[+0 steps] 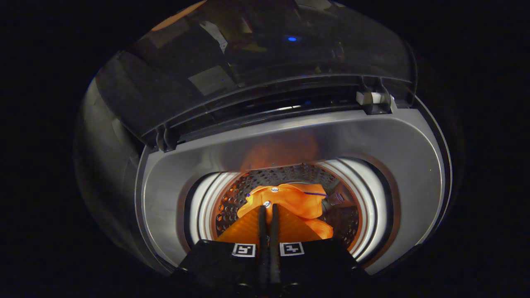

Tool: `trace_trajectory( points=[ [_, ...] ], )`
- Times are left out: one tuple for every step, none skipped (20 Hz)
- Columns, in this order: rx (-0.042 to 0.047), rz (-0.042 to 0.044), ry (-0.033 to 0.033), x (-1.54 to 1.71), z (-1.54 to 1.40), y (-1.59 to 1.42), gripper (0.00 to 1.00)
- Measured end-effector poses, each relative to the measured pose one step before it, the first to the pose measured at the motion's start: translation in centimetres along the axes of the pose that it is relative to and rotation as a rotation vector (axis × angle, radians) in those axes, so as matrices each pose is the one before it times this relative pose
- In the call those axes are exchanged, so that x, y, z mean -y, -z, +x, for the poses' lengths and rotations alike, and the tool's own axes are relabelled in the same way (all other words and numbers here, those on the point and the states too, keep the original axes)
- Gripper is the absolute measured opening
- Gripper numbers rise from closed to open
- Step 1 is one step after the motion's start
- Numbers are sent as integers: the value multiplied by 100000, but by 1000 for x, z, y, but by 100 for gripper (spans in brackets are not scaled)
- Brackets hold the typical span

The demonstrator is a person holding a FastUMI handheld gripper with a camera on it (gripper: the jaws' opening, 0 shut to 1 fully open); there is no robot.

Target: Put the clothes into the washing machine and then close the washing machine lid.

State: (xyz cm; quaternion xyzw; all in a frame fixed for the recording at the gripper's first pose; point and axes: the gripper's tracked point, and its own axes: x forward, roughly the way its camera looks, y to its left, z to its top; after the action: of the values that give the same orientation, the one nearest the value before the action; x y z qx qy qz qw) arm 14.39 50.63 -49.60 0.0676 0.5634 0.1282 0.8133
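Your gripper (268, 211), fingers nearly closed, pinches the orange garment (290, 203) over the drum (343, 223); release it, then shut the lid (256, 62).

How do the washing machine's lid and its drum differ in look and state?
The lid is dark, glossy and raised open behind the opening; the drum is perforated metal, set below the grey rim. The lid holds nothing; the drum holds orange clothes at the gripper tips. Both reflect light.

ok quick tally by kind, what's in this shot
washing machine: 1
lid, raised open: 1
orange garment, in the drum: 1
gripper, fingers closed together at the garment: 1
total: 4
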Motion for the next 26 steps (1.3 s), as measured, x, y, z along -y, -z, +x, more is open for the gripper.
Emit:
trace_trajectory(
  points=[
    [-1717,-999,531,78,187,90,8],
    [-1767,-1068,792,111,381,135,8],
    [-1393,-824,551,-51,-104,251,8],
    [-1543,-545,711,91,51,203,8],
    [-2057,-144,942,89,189,166,8],
    [-3186,23,1696,307,425,649,8],
    [-3429,526,1669,237,339,556,8],
    [-3323,465,847,182,410,471,8],
    [-3416,-15,141,146,227,484,10],
    [-2512,-440,-83,87,-197,471,12],
    [46,-1030,-180,95,307,400,29],
    [486,-1662,1511,569,-427,146,47],
    [-168,-1291,826,439,-222,-42,64],
    [-616,-423,1167,129,-278,93,82],
    [-62,887,-412,-180,-278,184,99],
    [134,996,-124,-279,420,310,99],
    [311,606,8,46,-458,-155,99],
    [404,317,-187,228,-458,88,99],
    [437,-160,-214,119,-456,35,99],
    [708,-415,-46,149,-506,12,99],
    [1260,-763,-55,-132,-287,-287,99],
    [1377,-997,-27,-154,-195,-27,99],
    [1686,-826,-46,-206,-564,-287,99],
    [2292,-560,-339,-237,-749,-467,99],
    [2505,-458,-486,-184,-1050,-389,99],
    [2835,-234,-538,-221,-1122,-477,99]
  ],
)
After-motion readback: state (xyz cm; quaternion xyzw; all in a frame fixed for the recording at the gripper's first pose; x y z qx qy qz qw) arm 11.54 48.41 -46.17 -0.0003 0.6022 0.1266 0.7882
